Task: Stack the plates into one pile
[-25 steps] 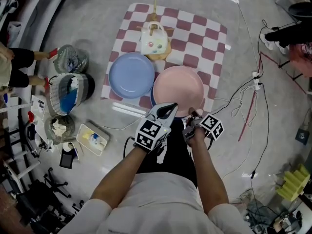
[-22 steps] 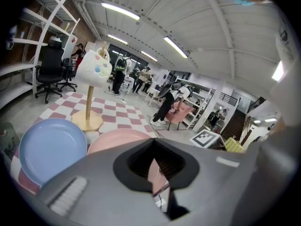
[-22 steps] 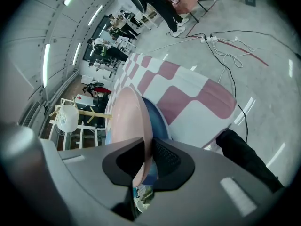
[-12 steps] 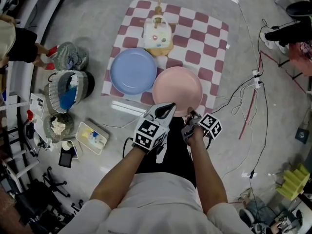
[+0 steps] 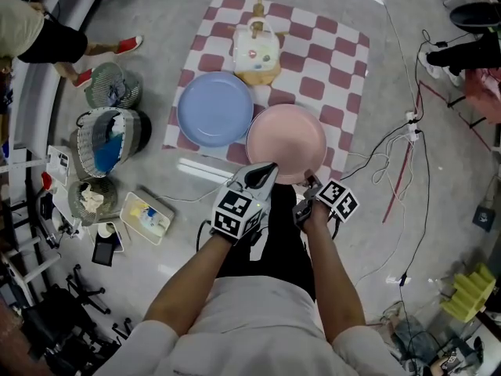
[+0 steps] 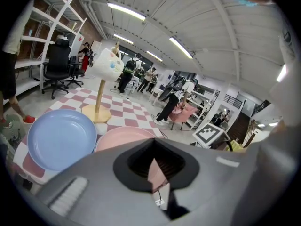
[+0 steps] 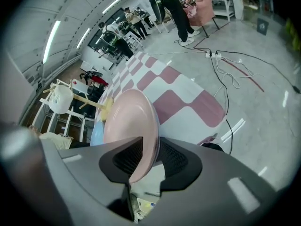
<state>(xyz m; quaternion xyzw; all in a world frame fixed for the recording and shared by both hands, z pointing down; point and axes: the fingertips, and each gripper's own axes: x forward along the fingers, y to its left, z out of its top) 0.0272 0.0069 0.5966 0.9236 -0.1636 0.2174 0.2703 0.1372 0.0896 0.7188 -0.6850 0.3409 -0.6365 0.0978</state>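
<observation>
A pink plate lies on the checkered mat, with a blue plate beside it to the left. My left gripper is shut on the pink plate's near left rim. In the left gripper view a sliver of that pink plate shows between the jaws of the left gripper, and the blue plate lies further left. My right gripper is shut on the near right rim. In the right gripper view the pink plate runs between the pads of the right gripper.
A wooden stand with a white mug sits at the mat's far side. Baskets and a small tray crowd the floor at the left. Cables trail on the right. A person stands at the upper left.
Both grippers keep their hold on the pink plate's near rim and have barely shifted. The person at the left has walked further up the picture.
</observation>
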